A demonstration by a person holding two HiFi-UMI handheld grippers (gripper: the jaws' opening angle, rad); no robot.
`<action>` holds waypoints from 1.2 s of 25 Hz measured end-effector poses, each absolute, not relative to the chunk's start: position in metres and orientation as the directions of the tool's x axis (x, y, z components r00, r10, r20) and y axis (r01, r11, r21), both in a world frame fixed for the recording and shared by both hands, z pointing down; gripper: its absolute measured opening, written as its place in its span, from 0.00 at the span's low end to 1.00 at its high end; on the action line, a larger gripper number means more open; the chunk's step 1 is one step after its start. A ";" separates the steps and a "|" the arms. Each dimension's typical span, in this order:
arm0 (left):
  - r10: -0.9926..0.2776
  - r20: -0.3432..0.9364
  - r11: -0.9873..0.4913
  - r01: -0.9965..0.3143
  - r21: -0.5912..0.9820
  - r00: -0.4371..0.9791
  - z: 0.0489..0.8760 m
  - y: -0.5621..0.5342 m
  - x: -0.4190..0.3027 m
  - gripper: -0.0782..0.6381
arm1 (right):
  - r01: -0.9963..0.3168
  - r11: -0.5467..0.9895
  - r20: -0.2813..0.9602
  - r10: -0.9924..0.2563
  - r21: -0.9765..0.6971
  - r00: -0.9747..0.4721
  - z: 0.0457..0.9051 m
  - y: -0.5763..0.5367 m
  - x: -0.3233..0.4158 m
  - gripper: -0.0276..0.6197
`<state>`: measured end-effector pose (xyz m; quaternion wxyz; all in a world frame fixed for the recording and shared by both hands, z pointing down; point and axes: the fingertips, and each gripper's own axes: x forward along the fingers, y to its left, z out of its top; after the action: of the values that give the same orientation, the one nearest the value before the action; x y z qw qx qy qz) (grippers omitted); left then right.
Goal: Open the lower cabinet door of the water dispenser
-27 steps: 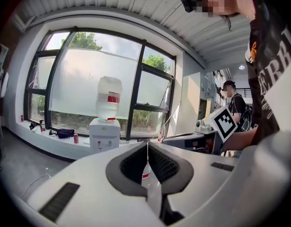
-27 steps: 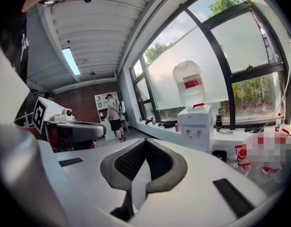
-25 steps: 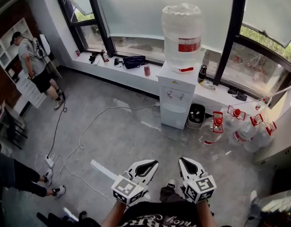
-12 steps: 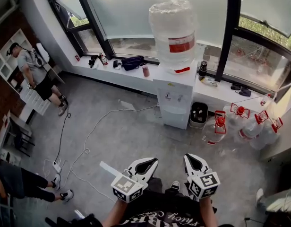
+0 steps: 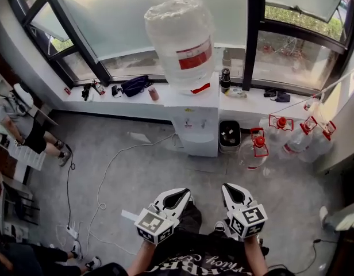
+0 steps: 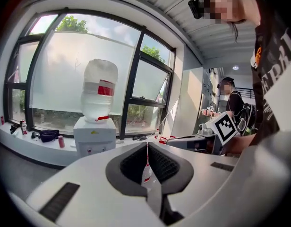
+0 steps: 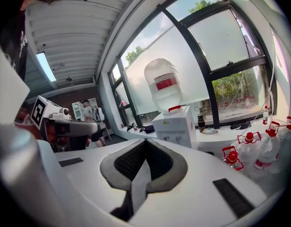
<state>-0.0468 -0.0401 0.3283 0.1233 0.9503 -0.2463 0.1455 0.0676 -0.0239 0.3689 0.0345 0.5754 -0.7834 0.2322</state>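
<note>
Jaws clenched empty on left gripper (image 5: pixel 180 195) and right gripper (image 5: pixel 231 191), so step up to water dispenser (image 5: pixel 194 117), unclench one, hook lower cabinet door (image 5: pixel 199 145) edge.

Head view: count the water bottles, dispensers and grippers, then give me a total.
Bottles: 5, one on the dispenser, four on the floor
Dispenser: 1
Grippers: 2, left and right
Total: 8
</note>
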 end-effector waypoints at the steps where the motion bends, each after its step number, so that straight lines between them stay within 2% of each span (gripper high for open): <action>1: -0.414 0.339 -0.861 -0.484 0.155 0.845 0.330 -0.053 -0.047 0.14 | -0.924 0.212 0.325 -0.891 -0.319 -0.317 0.371 -0.035 0.067 0.06; 6: -0.315 0.352 -0.918 -0.377 0.122 0.881 0.335 -0.119 -0.057 0.14 | -0.947 0.136 0.335 -0.913 -0.292 -0.234 0.379 -0.094 0.058 0.06; 15: -0.127 0.388 -0.965 -0.204 0.165 0.913 0.392 -0.208 -0.072 0.14 | -0.989 0.032 0.382 -0.920 -0.143 -0.085 0.430 -0.182 0.068 0.07; 24: -0.016 0.420 -0.979 -0.100 0.178 0.907 0.456 -0.254 -0.028 0.14 | -0.996 0.025 0.466 -0.882 -0.087 -0.063 0.531 -0.250 0.120 0.07; 30: 0.015 0.441 -0.974 -0.087 0.209 0.897 0.525 -0.278 0.011 0.14 | -0.996 0.019 0.513 -0.856 -0.091 -0.063 0.628 -0.280 0.161 0.13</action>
<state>0.0109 -0.2779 0.5246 0.1125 0.9675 -0.0186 0.2258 0.1614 -0.2801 0.6282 0.1598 0.6655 -0.6956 0.2185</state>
